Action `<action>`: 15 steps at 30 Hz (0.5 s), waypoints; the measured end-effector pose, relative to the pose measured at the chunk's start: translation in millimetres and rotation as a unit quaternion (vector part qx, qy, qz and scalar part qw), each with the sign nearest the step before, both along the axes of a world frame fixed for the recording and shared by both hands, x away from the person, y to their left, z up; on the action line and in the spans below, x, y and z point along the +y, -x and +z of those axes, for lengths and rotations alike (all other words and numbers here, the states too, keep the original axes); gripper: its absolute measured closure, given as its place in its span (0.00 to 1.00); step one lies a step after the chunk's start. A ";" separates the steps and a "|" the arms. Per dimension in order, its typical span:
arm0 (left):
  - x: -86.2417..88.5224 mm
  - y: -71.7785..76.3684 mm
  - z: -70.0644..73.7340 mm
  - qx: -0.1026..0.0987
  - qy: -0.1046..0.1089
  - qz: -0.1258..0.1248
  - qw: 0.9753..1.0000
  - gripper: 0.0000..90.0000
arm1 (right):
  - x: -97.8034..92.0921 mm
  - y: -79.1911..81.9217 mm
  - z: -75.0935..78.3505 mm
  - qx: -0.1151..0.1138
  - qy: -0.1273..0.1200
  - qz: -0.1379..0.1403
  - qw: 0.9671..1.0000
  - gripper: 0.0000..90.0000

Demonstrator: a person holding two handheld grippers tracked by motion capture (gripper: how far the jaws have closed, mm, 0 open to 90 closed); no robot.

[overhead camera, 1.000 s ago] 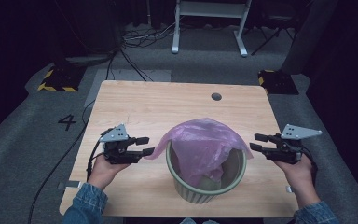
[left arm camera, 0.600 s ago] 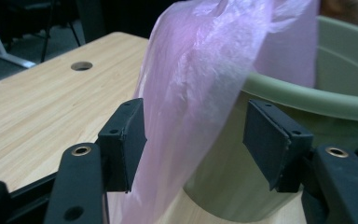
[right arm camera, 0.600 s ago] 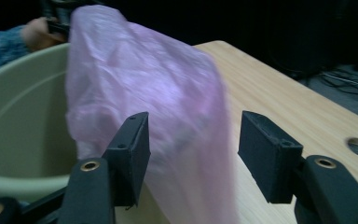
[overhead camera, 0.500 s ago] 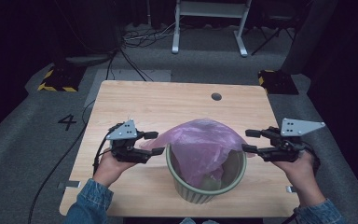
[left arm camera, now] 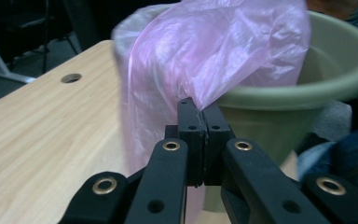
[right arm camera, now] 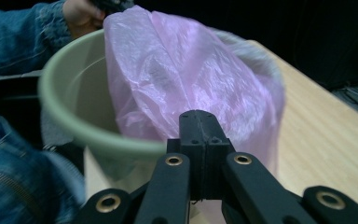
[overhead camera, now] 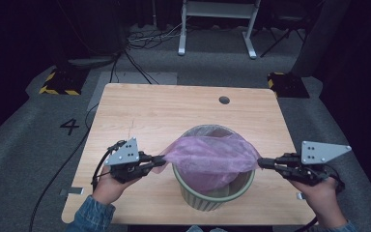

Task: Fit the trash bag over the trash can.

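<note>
From the high view, a translucent pink plastic bag (overhead camera: 207,157) is stretched across the mouth of a round, pale green plastic bin (overhead camera: 212,195) standing on the light wooden table (overhead camera: 183,108). The left gripper (overhead camera: 160,161) pinches the bag's left edge; the right gripper (overhead camera: 261,163) pinches its right edge.

In the left gripper view, the jaws are pressed together on a fold of bag just outside the bin's rim.

In the right gripper view, the jaws likewise clamp the film beside the rim.
</note>
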State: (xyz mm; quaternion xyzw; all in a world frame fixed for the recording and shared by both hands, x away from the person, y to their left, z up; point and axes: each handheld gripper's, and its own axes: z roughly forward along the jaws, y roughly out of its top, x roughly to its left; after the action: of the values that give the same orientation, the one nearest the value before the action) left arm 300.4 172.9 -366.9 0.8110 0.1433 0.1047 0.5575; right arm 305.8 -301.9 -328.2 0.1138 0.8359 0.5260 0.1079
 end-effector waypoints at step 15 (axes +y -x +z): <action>-14.1 40.1 -41.2 0.027 -0.037 -0.115 0.992 1.00 | -3.0 52.6 -48.5 0.062 0.013 0.059 0.996 1.00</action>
State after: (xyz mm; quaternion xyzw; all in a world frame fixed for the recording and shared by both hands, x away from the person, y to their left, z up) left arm 260.3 158.8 -408.1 0.8447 0.0600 0.0233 0.5313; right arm 253.2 -304.9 -376.7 0.0949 0.8532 0.5122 0.0263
